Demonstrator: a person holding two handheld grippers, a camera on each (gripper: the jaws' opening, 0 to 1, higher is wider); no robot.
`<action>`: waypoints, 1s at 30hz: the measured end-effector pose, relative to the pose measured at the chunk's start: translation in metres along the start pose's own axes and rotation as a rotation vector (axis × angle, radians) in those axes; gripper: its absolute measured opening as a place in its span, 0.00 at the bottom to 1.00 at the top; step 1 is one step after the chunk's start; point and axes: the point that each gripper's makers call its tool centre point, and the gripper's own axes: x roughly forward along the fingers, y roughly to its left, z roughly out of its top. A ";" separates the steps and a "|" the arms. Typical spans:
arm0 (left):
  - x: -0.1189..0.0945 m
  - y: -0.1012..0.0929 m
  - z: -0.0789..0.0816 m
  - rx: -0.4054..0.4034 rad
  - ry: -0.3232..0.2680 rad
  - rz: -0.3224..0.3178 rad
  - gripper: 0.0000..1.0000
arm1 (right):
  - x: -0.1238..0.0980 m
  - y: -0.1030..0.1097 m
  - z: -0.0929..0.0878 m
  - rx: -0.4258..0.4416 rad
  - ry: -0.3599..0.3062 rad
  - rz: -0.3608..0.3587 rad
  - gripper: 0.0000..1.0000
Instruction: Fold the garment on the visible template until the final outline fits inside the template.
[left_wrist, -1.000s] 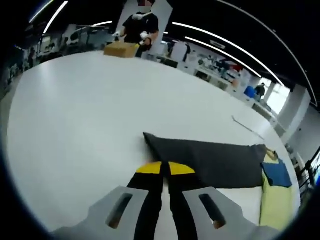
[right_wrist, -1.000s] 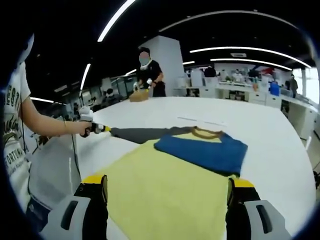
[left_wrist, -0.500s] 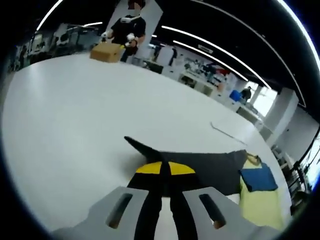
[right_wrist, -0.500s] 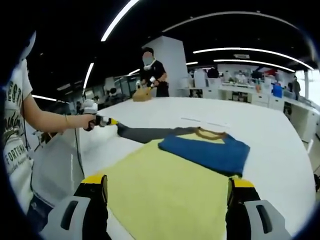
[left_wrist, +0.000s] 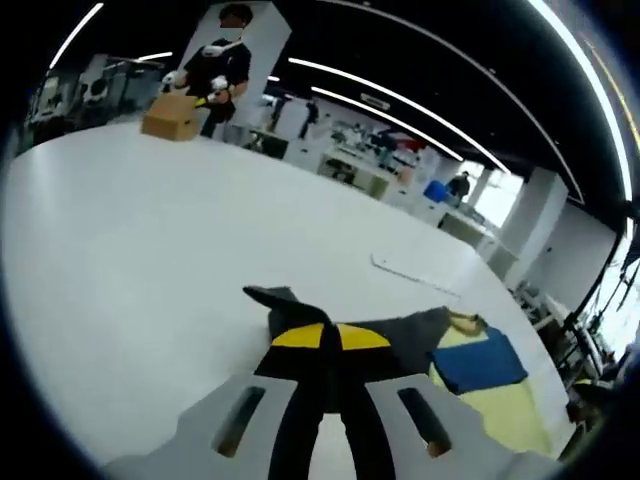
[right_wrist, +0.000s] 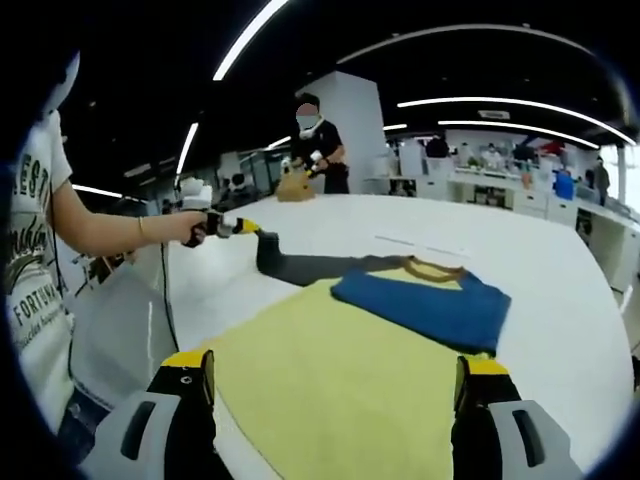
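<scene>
Garment (left_wrist: 470, 385) at 4 o'clock in the left gripper view, spread on white desk (left_wrist: 150, 250): yellow body, blue folded part, grey sleeve (left_wrist: 395, 335) pinched and lifted by left claw (left_wrist: 331, 337), jaws clenched.

Right gripper view: right claw (right_wrist: 335, 380) released, jaws wide apart over yellow cloth; left claw at 10 o'clock holding sleeve end up; person with cardboard box (right_wrist: 292, 186) at 12.

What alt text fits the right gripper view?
The left gripper, jaws shut, lifts the grey sleeve of a yellow garment spread on a white table; a blue sleeve lies folded across it.
</scene>
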 end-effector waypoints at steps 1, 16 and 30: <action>0.001 -0.006 0.002 0.001 -0.004 -0.015 0.00 | 0.000 0.000 0.000 0.000 0.001 0.002 0.99; 0.021 -0.071 0.003 0.019 0.017 -0.155 0.00 | 0.000 0.003 -0.005 -0.003 0.011 0.013 0.99; 0.036 -0.140 0.004 0.036 0.024 -0.291 0.00 | -0.001 0.003 -0.006 0.004 0.005 0.010 0.99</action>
